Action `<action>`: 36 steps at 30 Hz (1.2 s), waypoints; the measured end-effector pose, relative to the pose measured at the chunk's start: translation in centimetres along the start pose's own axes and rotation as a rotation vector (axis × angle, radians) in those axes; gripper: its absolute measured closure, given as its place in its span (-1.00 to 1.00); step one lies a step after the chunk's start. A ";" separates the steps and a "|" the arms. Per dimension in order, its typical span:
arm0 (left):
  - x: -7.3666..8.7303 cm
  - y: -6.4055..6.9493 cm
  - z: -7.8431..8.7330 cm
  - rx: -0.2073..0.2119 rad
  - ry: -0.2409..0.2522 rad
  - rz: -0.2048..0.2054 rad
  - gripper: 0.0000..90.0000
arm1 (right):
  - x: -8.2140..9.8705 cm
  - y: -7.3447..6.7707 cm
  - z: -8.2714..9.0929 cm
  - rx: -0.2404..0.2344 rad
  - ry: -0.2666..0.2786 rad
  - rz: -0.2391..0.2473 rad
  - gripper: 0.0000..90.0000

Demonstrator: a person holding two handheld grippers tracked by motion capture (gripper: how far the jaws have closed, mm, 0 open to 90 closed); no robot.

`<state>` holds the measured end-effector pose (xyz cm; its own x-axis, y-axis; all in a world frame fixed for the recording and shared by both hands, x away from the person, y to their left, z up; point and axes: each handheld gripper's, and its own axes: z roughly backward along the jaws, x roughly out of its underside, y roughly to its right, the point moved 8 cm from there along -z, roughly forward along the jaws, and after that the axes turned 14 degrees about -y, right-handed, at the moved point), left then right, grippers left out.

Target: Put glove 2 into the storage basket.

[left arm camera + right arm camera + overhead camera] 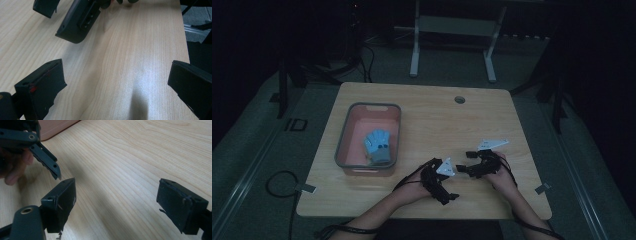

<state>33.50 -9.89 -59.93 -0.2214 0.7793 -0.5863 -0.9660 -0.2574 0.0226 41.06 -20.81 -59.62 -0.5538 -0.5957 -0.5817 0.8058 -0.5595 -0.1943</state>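
Two hand-held grippers sit close together near the table's front edge, and both hold nothing. My left gripper (451,184) points toward the table's right side; in its own view the left gripper (116,85) has its jaws wide apart over bare wood. My right gripper (465,162) points left toward it, and the right gripper (117,202) is open over bare wood too. Each gripper's black jaws appear near the top of the other's view. A blue glove-like thing (378,146) lies in a pink bin (343,136) at the left.
The wooden table (427,115) has a round cable hole (459,99) near its far edge. A corner of the pink bin (55,127) lies beyond the right gripper. Cables trail off the front edge. A desk frame (452,45) stands on the floor behind.
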 end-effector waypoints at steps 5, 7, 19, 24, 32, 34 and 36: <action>0.0 0.4 -0.5 0.000 0.004 -0.009 -0.98 | 0.6 0.0 0.2 0.011 -0.005 0.004 -0.64; 0.1 0.5 -0.7 0.004 0.003 -0.010 -0.98 | 0.9 0.1 0.3 0.014 -0.005 0.005 -0.64; 0.5 0.7 -1.4 -0.024 -0.003 -0.035 -0.98 | 2.5 0.6 0.6 0.044 -0.007 -0.003 -0.64; 0.4 0.7 -1.3 -0.031 0.017 -0.042 -0.98 | 3.1 0.8 0.9 0.073 -0.008 0.003 -0.64; 0.5 0.7 -1.1 -0.041 0.039 -0.052 -0.98 | 3.1 1.0 1.1 0.094 0.006 0.002 -0.64; 0.5 0.7 -1.1 -0.044 0.044 -0.050 -0.98 | 3.1 1.0 1.0 0.101 0.000 0.005 -0.64; 0.5 0.7 -1.1 -0.048 0.052 -0.057 -0.98 | 3.2 1.1 1.0 0.103 -0.002 0.004 -0.64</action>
<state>32.86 -10.28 -61.08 -0.1579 0.7632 -0.6266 -0.9691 -0.2416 -0.0500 39.95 -23.85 -60.88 -0.5512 -0.5992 -0.5807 0.7821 -0.6134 -0.1095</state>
